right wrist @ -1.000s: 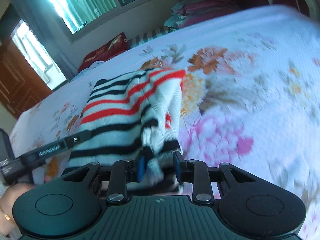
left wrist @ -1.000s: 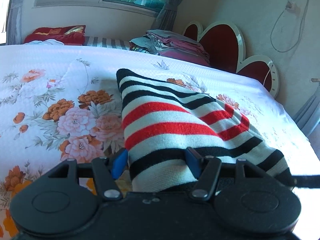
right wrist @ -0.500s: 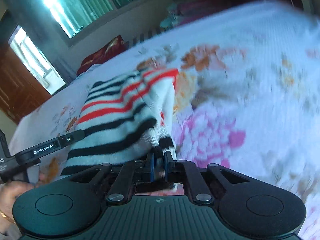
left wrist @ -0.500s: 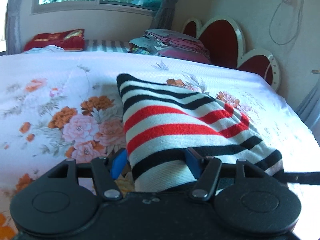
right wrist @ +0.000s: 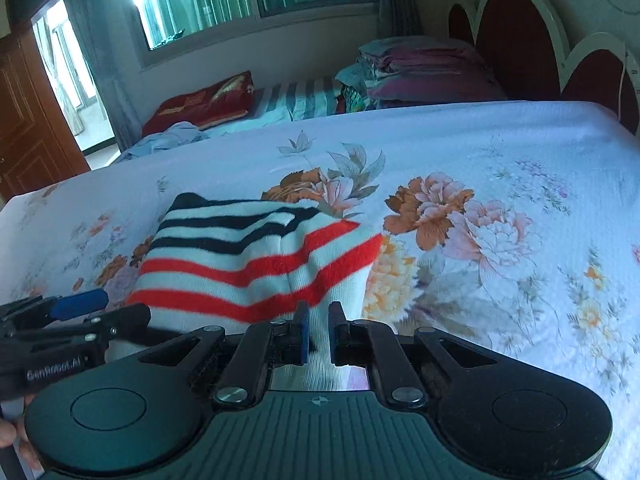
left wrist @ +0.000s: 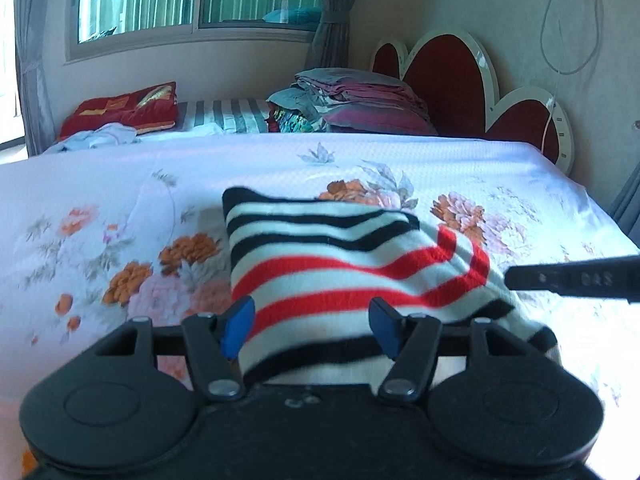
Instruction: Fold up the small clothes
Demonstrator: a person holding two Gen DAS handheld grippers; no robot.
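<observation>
Knitted, soft, light sweater (right wrist: 256, 264): right hand-held gripper (right wrist: 318, 334) pinches its near edge; left hand-held gripper (left wrist: 310, 330) straddles it, unclenched.

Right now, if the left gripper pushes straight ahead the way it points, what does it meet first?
The striped garment: it already lies between the open left gripper fingers. Beyond it, only floral bedsheet.

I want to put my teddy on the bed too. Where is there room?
Bare floral bedspread lies right of the striped garment, toward the headboard. More lies left of it. Crowded: the folded pile and red pillow behind.
</observation>
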